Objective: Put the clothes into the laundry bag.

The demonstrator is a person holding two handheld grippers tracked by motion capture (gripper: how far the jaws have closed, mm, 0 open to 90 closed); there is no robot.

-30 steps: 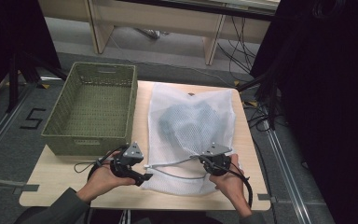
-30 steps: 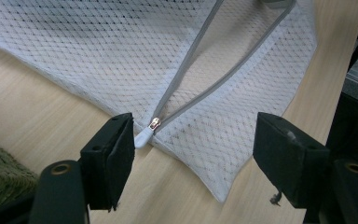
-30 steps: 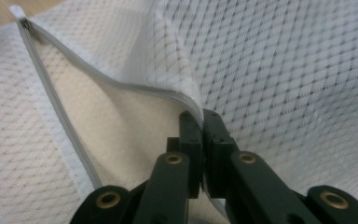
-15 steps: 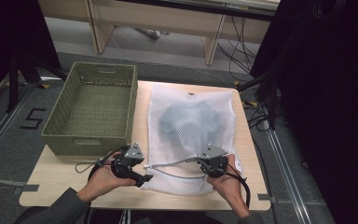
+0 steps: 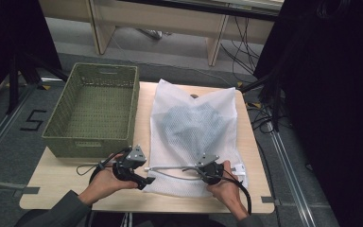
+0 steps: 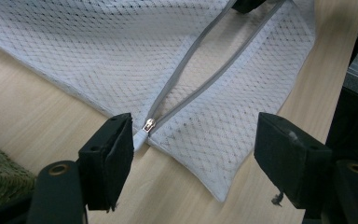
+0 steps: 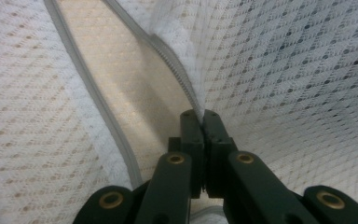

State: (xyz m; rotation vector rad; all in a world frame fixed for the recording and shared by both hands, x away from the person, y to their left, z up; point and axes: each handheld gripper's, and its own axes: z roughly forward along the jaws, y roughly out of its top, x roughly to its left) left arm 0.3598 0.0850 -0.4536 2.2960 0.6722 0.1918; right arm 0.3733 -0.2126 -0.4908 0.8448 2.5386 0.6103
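Note:
A white mesh laundry bag (image 5: 196,125) with bluish clothes inside lies on the wooden table (image 5: 56,182). Its grey zipper (image 5: 170,168) runs along the near edge and gapes open. My left gripper (image 5: 147,179) stands open at the zipper's left end. In the left gripper view the metal zipper pull (image 6: 147,126) sits just beside the left jaw of the left gripper (image 6: 196,140), with no contact I can make out. My right gripper (image 5: 197,170) is shut on the upper zipper edge (image 7: 179,84), and the right gripper (image 7: 204,116) shows its jaws pinched together on the mesh.
A green woven basket (image 5: 89,145) stands empty on the table's left half, close behind my left hand. Desk legs and cables sit on the floor beyond the table. A dark curtain hangs at the right.
My right gripper has sunk a little with the zipper edge in it, and the bag lies flatter. The left gripper has stayed in place.

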